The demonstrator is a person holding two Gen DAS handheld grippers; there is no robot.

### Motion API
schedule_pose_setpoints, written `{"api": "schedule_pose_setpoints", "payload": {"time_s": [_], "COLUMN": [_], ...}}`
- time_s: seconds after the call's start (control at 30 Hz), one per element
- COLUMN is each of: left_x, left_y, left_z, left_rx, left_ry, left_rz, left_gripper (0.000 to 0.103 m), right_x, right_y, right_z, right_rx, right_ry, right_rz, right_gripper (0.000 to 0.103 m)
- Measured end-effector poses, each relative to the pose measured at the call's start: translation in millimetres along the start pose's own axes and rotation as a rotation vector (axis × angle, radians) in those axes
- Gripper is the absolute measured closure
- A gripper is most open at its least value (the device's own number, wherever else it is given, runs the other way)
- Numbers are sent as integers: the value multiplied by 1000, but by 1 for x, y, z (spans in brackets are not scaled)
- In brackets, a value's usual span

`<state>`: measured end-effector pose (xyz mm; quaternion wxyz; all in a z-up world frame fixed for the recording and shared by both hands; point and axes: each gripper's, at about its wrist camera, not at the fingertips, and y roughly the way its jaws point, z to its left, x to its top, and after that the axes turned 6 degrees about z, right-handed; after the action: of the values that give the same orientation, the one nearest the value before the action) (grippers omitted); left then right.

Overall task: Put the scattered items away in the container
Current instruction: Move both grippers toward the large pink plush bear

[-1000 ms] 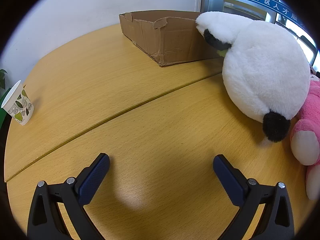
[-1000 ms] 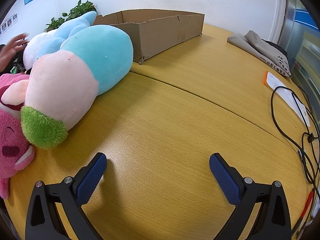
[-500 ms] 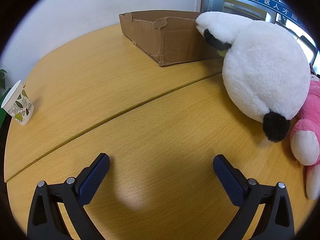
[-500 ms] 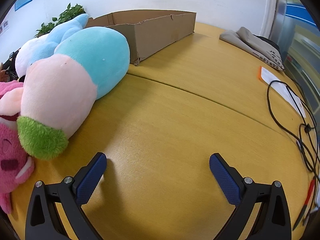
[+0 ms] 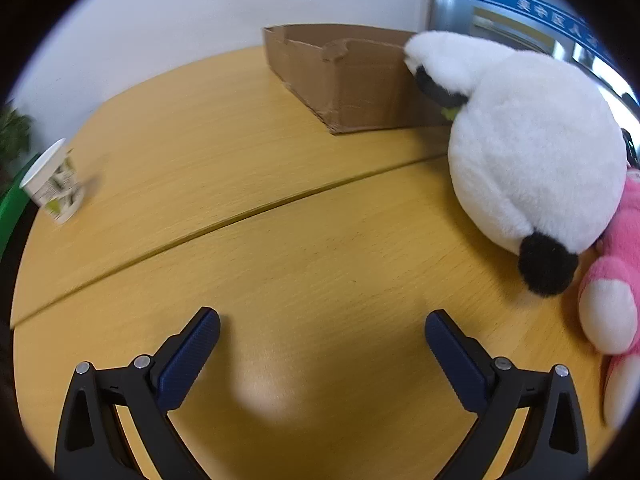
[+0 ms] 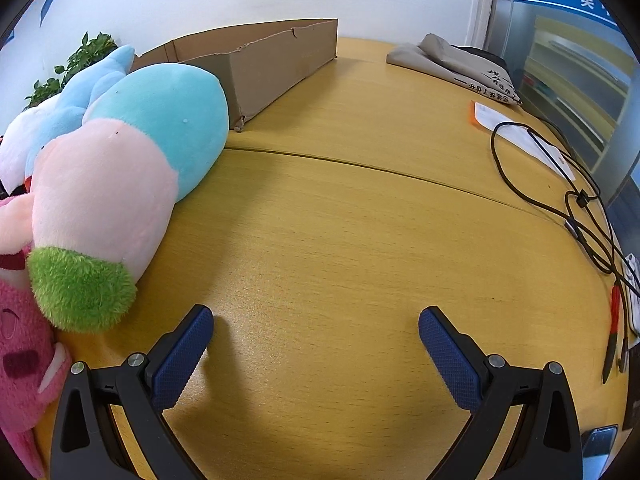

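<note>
Wooden table (image 5: 248, 184), scattered plush toys (image 5: 532, 148)

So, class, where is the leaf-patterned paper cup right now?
In the left wrist view, the leaf-patterned paper cup stands at the wooden table's far left edge, apart from the brown cardboard box.

Place: you're in an office.
Signs: wooden bench (image 6: 360, 240), blue wall sign (image 5: 520, 0), cables (image 6: 580, 208), potted plant (image 6: 80, 60).

plush toys (image 6: 120, 184) before box (image 6: 264, 60), on table (image 6: 340, 240)
</note>
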<state>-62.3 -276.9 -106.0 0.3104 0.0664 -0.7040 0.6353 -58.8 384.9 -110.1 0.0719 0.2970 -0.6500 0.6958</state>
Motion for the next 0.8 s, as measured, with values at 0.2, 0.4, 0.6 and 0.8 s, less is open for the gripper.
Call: {"api": "schedule_pose_setpoints", "payload": {"time_s": [0.2,0.4,0.6,0.8], "left_x": [-14,-22,-15,-10], "left_y": [-91,-172,-222,-226], "left_z": [-57,-166,-230,-250], "left_rx": [87,104,97,39], "left_ry": [-125,-142,-137,-217], "left_rz": [-225,-389,-487,-431], "left_gripper": [1,1,0,1], "right_x": [-21,-41,-55,-69], "right_y": [-28,-108,-188,-237], "right_z": [-13,-10,44,89], "right_rx": [-118,-94,-30,47], "right_ry": [123,213,151,139], "right_rz": [-23,-165,-342,-432], "right_gripper": [0,0,0,0]}}
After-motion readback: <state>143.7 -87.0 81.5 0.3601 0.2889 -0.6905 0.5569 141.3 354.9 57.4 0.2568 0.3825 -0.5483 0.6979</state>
